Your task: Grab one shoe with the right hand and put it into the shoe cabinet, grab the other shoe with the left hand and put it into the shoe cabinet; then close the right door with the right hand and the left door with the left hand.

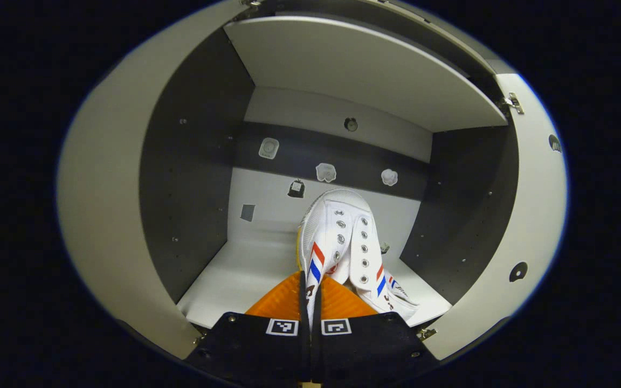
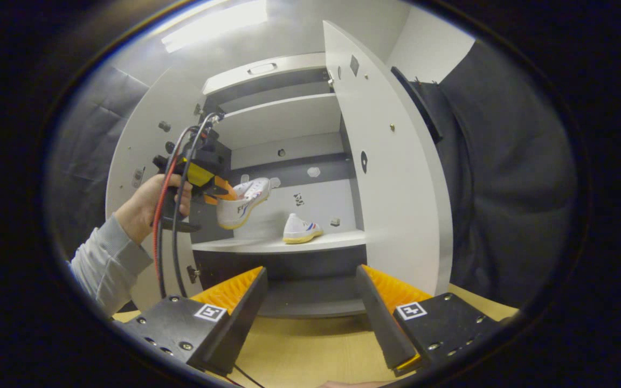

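1. I hold the left hand-held gripper (image 1: 310, 302) pinched tight on a white canvas shoe with red and blue stripes (image 1: 343, 242). Both fingers press on the back edge of the shoe, so it sticks out straight in front of them, toe first.

2. I think the shoe is held by its heel so the toe can go into the cabinet first and the fingers can stay near the front.

3. In the right gripper view, this carried shoe (image 2: 243, 202) hangs in the air, above the white shelf board (image 2: 267, 245) and not touching it. It sits at the left side of the opening, just past the front edge.

4. The other white shoe with a yellow sole (image 2: 301, 229) is already resting on that shelf, more to the right and farther back. I think this leaves room on the left for the shoe I carry.

5. The right hand-held gripper (image 2: 310, 302) has its fingers spread wide with nothing between them. It waits low over the pale wooden worktop (image 2: 299, 350), well apart from both shoes.

6. The white right cabinet door (image 2: 391, 178) and the white left cabinet door (image 2: 143, 156) both stand open. I think they stay open so the shoes can go in, and the free right hand-held gripper is ready for its door after that.

7. I judge the next job is to lower the carried shoe onto the shelf beside its twin.
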A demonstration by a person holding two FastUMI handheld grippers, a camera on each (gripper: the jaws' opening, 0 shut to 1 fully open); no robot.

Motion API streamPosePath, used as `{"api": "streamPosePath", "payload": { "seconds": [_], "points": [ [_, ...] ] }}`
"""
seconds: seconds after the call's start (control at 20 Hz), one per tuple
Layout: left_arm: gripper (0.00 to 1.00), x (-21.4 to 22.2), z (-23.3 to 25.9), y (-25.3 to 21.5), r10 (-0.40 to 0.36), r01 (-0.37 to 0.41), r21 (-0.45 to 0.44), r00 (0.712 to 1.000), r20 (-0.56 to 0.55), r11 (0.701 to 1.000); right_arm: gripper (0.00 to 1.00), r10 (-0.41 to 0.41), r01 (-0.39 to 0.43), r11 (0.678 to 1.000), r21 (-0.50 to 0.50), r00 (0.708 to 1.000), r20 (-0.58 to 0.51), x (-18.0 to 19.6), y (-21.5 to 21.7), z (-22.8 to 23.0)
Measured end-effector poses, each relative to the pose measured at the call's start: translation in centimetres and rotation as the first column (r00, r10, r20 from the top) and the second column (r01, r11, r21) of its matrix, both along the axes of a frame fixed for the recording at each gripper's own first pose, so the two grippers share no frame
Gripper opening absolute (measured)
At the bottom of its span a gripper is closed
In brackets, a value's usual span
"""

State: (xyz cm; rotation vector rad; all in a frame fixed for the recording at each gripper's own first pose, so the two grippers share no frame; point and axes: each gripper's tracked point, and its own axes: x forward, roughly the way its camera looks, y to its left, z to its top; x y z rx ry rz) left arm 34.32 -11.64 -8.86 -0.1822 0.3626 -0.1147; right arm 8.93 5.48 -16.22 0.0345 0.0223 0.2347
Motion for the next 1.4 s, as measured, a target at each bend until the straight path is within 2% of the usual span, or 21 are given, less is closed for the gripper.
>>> {"api": "streamPosePath", "payload": {
  "seconds": [0.1,0.25,0.35,0.5,0.55,0.65,0.75,0.9,1.0,1.05,1.15,1.25,1.3,1.35,1.4],
  "points": [
    [0.01,2.0,-2.8,0.2,0.013,-0.013,-0.015,0.999,-0.043,1.0,0.98,-0.007,0.007,1.0,0.008,1.0,-0.001,-0.2,-0.4,0.0],
    [0.01,4.3,-6.5,1.4,0.07,-0.076,-0.046,0.989,-0.131,0.996,0.98,-0.011,0.011,1.0,0.008,1.0,-0.008,-0.3,-0.7,-0.1],
    [0.01,5.5,-6.6,1.9,0.08,-0.089,-0.069,0.99,-0.12,0.994,0.98,-0.019,0.019,1.0,0.007,1.0,-0.01,-0.4,-1.1,-0.3],
    [0.02,5.9,-7.9,2.3,0.059,-0.063,-0.03,0.99,-0.13,0.998,0.98,-0.031,0.031,1.0,0.004,0.999,-0.016,-0.4,-1.5,-0.4],
    [0.02,6.0,-8.5,3.0,0.072,-0.074,-0.005,0.988,-0.138,0.997,0.98,-0.041,0.041,0.999,0.0,0.999,-0.014,-0.3,-1.8,-0.3],
    [0.03,6.3,-8.4,2.8,0.081,-0.089,-0.05,0.987,-0.139,0.995,0.98,-0.051,0.051,0.999,0.0,0.999,-0.01,-0.4,-1.9,0.0],
    [0.03,5.8,-8.6,2.7,0.058,-0.064,-0.044,0.988,-0.14,0.997,0.98,-0.051,0.051,0.999,0.005,0.999,-0.004,-0.6,-1.7,0.3],
    [0.03,5.9,-8.5,2.9,0.069,-0.069,0.004,0.989,-0.131,0.998,0.98,-0.047,0.047,0.999,-0.008,0.999,-0.002,-0.9,-1.2,0.3],
    [0.08,6.0,-8.5,3.1,0.078,-0.075,0.026,0.987,-0.138,0.997,0.98,-0.047,0.047,0.999,-0.023,0.999,-0.001,-1.3,-0.9,0.4],
    [0.12,5.7,-8.4,3.2,0.08,-0.076,0.03,0.987,-0.14,0.997,0.98,-0.048,0.048,0.998,-0.03,0.999,0.0,-1.5,-0.9,0.4],
    [0.12,5.4,-7.6,2.8,0.059,-0.059,0.004,0.991,-0.119,0.998,0.98,-0.049,0.049,0.998,-0.043,0.999,0.005,-1.7,-0.7,0.6],
    [0.47,5.1,-6.7,3.6,0.078,-0.078,0.01,0.992,-0.096,0.997,0.98,-0.051,0.051,0.997,-0.051,0.999,0.005,-1.8,-0.6,0.6],
    [0.5,4.3,-5.8,4.0,0.095,-0.094,0.018,0.994,-0.061,0.995,0.98,-0.049,0.049,0.997,-0.053,0.999,0.003,-1.9,-0.5,0.5],
    [0.67,4.0,-4.9,4.0,0.097,-0.095,0.038,0.994,-0.048,0.995,0.98,-0.048,0.048,0.997,-0.055,0.999,0.002,-2.0,-0.4,0.6],
    [0.6,3.3,-4.1,4.2,0.096,-0.094,0.062,0.995,-0.022,0.994,0.98,-0.05,0.05,0.997,-0.058,0.999,0.001,-2.1,-0.4,0.5]
  ]
}}
